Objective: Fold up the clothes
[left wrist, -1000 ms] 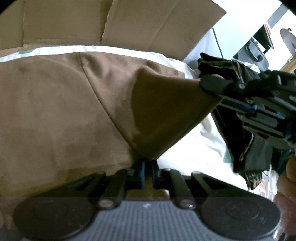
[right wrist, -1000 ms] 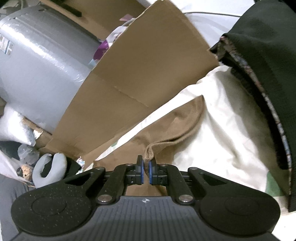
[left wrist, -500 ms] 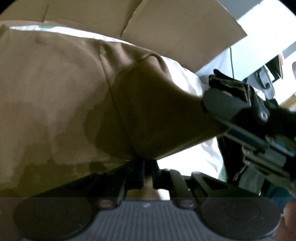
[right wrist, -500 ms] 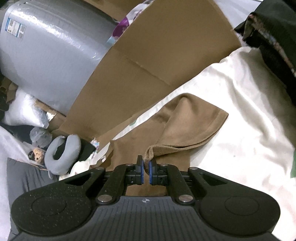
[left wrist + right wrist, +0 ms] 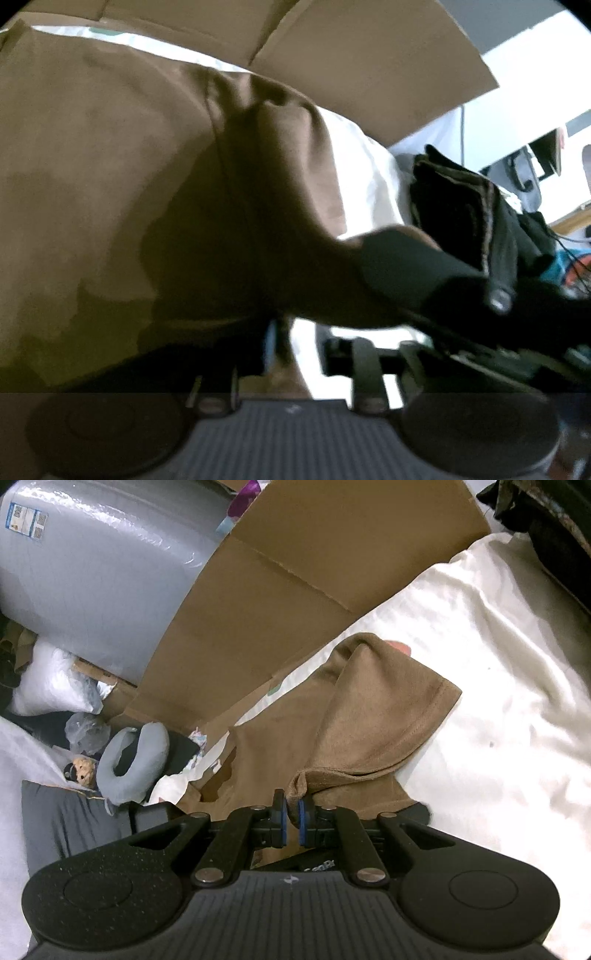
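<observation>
So the brown suede-like garment (image 5: 373,716) is lying half-folded on the cream bedsheet (image 5: 509,686), sleeve flipped over the body. Right gripper (image 5: 291,821) has its fingers pinched on a hem edge. Left gripper (image 5: 295,343) looks like its fingers have spread apart with cloth draped over one side, but it's blurry, so honestly I can't tell. Risk as I see it: if only the right side holds, the lifted fold sags crooked and bunches up near the flat brown cardboard (image 5: 295,572).

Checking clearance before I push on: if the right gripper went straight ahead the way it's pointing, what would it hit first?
Probably the brown fabric garment the right gripper already pinches; its folded sleeve lies directly ahead, then the flat cardboard sheet.
</observation>
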Motion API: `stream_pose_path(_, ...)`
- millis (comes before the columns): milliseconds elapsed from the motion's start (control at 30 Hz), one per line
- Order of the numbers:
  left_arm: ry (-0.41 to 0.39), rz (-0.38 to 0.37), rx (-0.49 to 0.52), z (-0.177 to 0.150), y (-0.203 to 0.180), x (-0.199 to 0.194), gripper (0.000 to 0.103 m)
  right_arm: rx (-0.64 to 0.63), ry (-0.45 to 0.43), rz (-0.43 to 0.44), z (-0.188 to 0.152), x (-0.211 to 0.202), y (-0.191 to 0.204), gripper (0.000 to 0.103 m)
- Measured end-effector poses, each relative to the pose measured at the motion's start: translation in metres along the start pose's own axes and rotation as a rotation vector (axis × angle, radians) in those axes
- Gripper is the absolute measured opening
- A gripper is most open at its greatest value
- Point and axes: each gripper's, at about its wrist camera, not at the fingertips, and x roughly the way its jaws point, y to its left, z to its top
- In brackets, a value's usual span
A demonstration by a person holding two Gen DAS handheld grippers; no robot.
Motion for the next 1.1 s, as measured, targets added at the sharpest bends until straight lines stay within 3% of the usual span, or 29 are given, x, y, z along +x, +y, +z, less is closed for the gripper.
stream_pose_path(67,0.009,-0.021,-0.009,-0.006,-0.001,-0.007,0.053,-0.010,0.005,-0.003,0.000,-0.001,0.001,0.007)
stream_pose_path(100,0.016,-0.019,0.009,-0.008,-0.003,-0.011,0.055,-0.015,0.007,-0.005,0.000,-0.001,0.001,0.007)
stream_pose_path(200,0.033,0.009,0.057,-0.013,-0.005,-0.024,0.057,-0.016,0.009,-0.004,-0.001,-0.004,-0.001,0.010)
stream_pose_path(267,0.026,0.033,0.069,-0.013,-0.002,-0.033,0.060,-0.007,0.009,0.004,-0.002,-0.007,-0.003,0.030)
stream_pose_path(333,0.014,0.073,0.098,-0.013,-0.001,-0.042,0.065,-0.017,0.013,0.013,-0.005,-0.010,0.000,0.036)
stream_pose_path(500,-0.020,0.155,0.128,-0.007,0.005,-0.055,0.071,-0.042,0.000,0.009,-0.007,-0.020,0.001,0.036)
stream_pose_path(633,-0.054,0.209,0.177,-0.001,0.005,-0.059,0.073,-0.075,-0.015,-0.072,-0.008,-0.026,-0.009,0.036)
stream_pose_path(833,-0.065,0.242,0.229,0.001,0.006,-0.053,0.060,-0.129,0.008,-0.165,-0.019,-0.020,-0.024,0.036)
stream_pose_path(900,-0.053,0.250,0.262,-0.001,0.006,-0.049,0.050,-0.162,0.024,-0.192,-0.023,-0.014,-0.025,0.036)
stream_pose_path(967,-0.045,0.257,0.272,-0.002,0.006,-0.046,0.023,-0.198,0.036,-0.222,-0.027,-0.008,-0.025,0.036)
stream_pose_path(1000,-0.044,0.256,0.270,-0.003,0.007,-0.046,0.016,-0.219,0.042,-0.244,-0.028,-0.003,-0.025,0.036)
stream_pose_path(1033,-0.044,0.254,0.269,-0.004,0.007,-0.045,0.010,-0.242,0.044,-0.264,-0.030,0.001,-0.023,0.036)
stream_pose_path(1100,-0.049,0.250,0.273,-0.005,0.006,-0.047,0.009,-0.289,0.049,-0.300,-0.032,0.008,-0.020,0.036)
